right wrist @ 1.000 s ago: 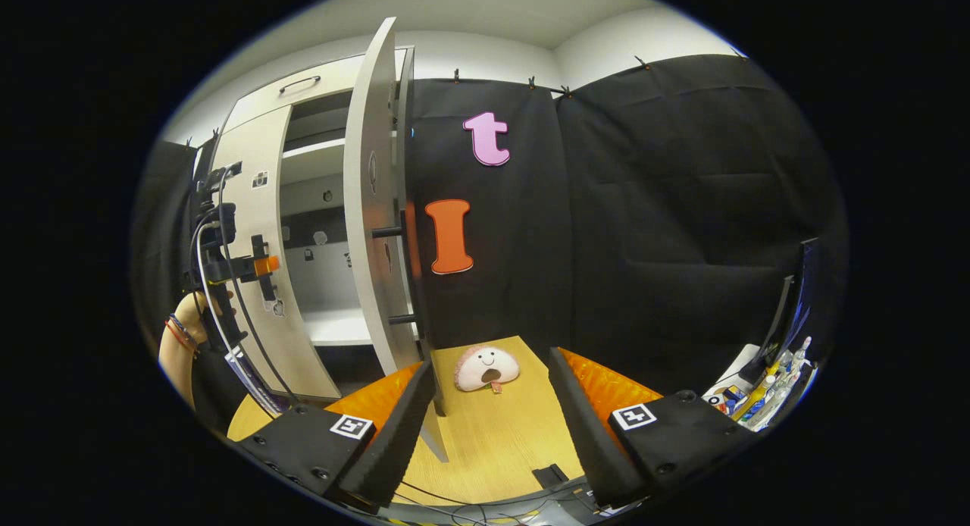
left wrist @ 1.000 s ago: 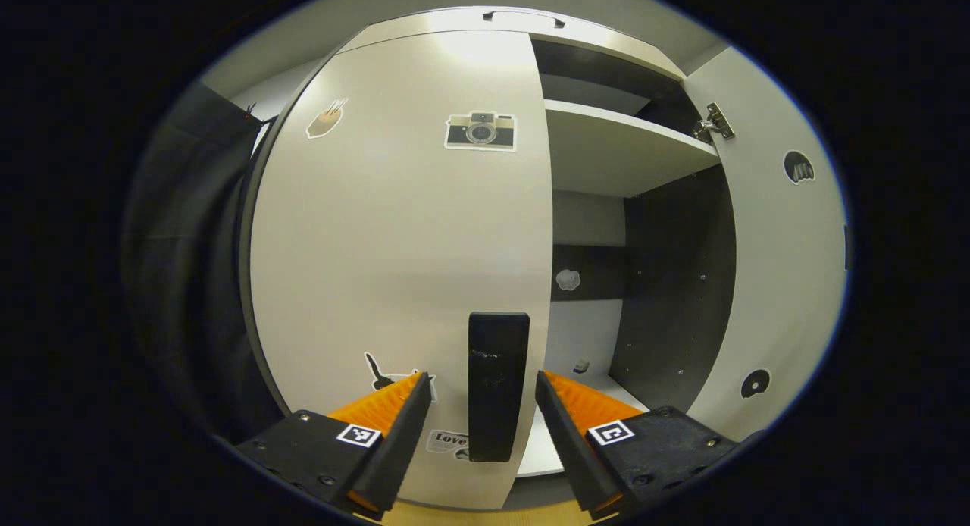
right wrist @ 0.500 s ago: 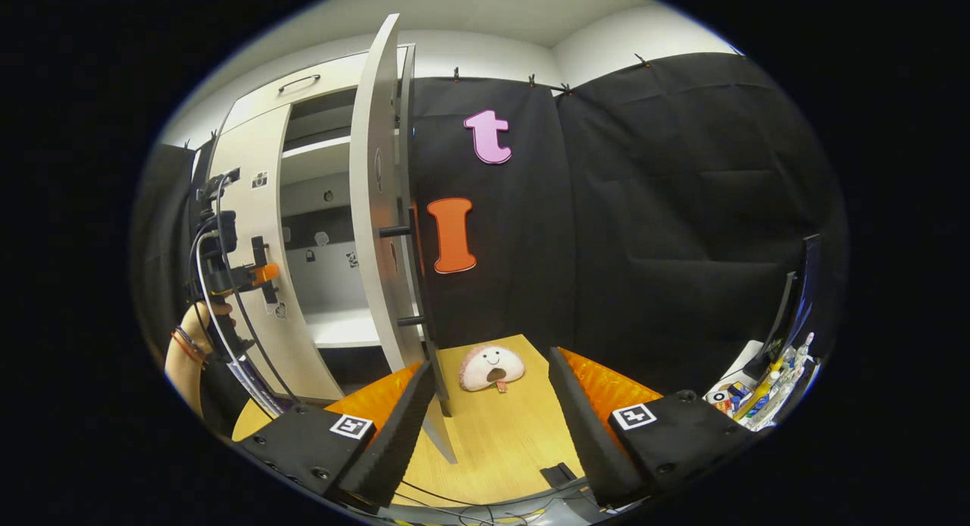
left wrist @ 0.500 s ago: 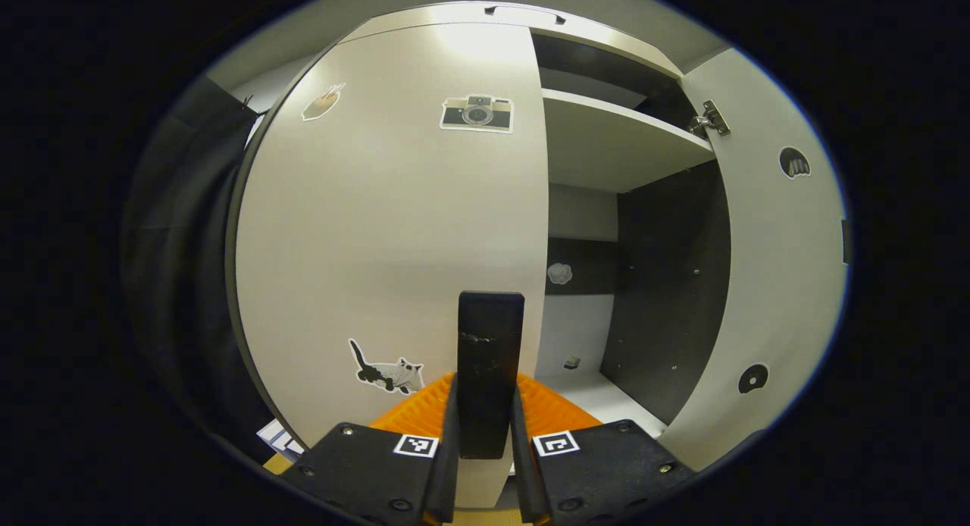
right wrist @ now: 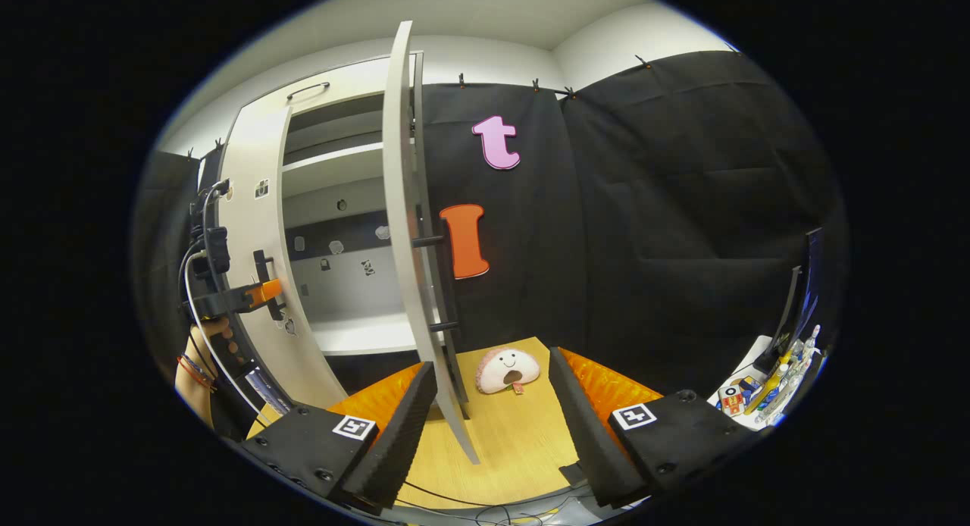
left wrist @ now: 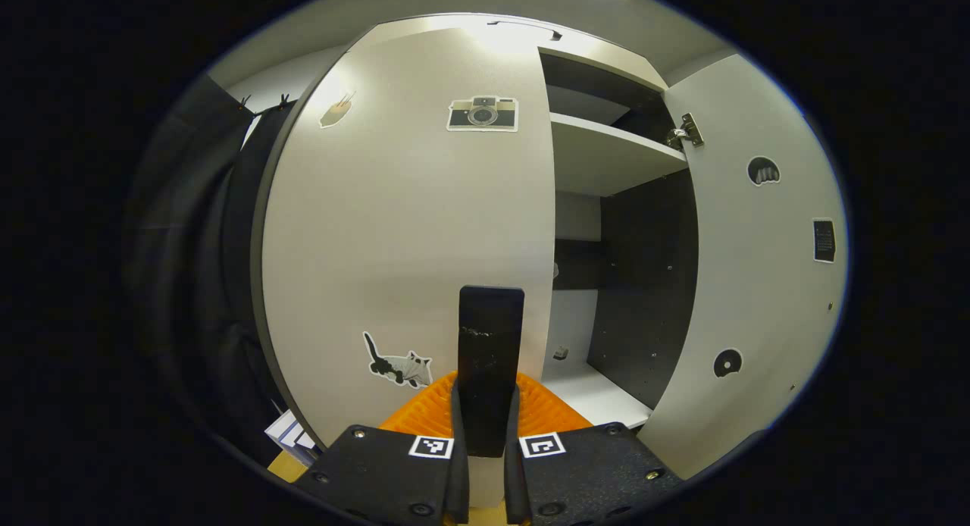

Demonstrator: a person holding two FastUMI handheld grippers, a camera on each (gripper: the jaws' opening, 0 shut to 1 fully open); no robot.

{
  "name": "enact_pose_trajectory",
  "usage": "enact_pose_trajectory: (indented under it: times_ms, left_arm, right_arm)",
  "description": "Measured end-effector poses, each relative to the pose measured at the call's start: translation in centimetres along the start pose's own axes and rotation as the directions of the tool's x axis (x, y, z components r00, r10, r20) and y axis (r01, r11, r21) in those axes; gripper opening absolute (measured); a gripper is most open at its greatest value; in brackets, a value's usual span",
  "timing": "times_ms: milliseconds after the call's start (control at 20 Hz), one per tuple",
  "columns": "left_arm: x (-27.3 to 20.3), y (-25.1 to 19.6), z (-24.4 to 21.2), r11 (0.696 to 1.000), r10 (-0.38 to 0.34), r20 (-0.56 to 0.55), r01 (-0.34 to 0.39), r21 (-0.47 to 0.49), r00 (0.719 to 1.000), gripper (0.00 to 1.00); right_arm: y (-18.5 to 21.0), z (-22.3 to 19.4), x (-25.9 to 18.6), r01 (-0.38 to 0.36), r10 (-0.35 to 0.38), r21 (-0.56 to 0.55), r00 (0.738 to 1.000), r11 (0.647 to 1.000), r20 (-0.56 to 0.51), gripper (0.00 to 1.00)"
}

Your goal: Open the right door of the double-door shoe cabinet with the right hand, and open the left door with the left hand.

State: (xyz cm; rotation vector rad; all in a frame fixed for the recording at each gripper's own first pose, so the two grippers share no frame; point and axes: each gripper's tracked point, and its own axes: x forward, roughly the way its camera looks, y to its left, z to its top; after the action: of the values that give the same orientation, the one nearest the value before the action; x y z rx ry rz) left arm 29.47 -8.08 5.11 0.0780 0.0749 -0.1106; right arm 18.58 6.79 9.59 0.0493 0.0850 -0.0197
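Wooden floor (right wrist: 508,435) below black-draped booth, plush toy (right wrist: 508,369) beside cabinet (right wrist: 333,208).

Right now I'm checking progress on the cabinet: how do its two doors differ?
The right door stands swung wide open, with nothing gripping it; the left door is barely off the cabinet, its handle clamped by the left gripper. The right gripper hangs open, away from the right door. Both doors are pale, with stickers and a dark bar handle.
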Motion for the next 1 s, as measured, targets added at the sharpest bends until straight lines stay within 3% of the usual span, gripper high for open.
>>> enact_pose_trajectory:
  times_ms: [450,650,950,1000]
  left_arm:
    - [-3.8,1.1,-0.5,1.0,-0.022,-0.012,0.022,-0.012,1.0,0.18]
    - [-5.8,2.2,-0.5,1.0,0.005,0.002,-0.005,-0.023,1.0,0.18]
    - [-9.1,4.7,-0.2,0.996,-0.059,-0.017,0.058,-0.072,0.998,0.18]
    - [-9.8,5.2,-0.1,0.995,-0.063,-0.016,0.062,-0.077,0.998,0.18]
  right_arm:
    - [3.9,-0.9,-2.3,-0.053,0.053,-0.025,0.999,0.998,0.004,0.89]
    - [4.4,-0.6,-3.0,-0.047,0.048,-0.025,0.999,0.999,0.025,0.89]
    - [5.9,0.1,-3.2,-0.078,0.079,-0.025,0.996,0.997,0.041,0.89]
    - [6.0,0.1,-3.2,-0.08,0.081,-0.028,0.996,0.996,0.041,0.98]
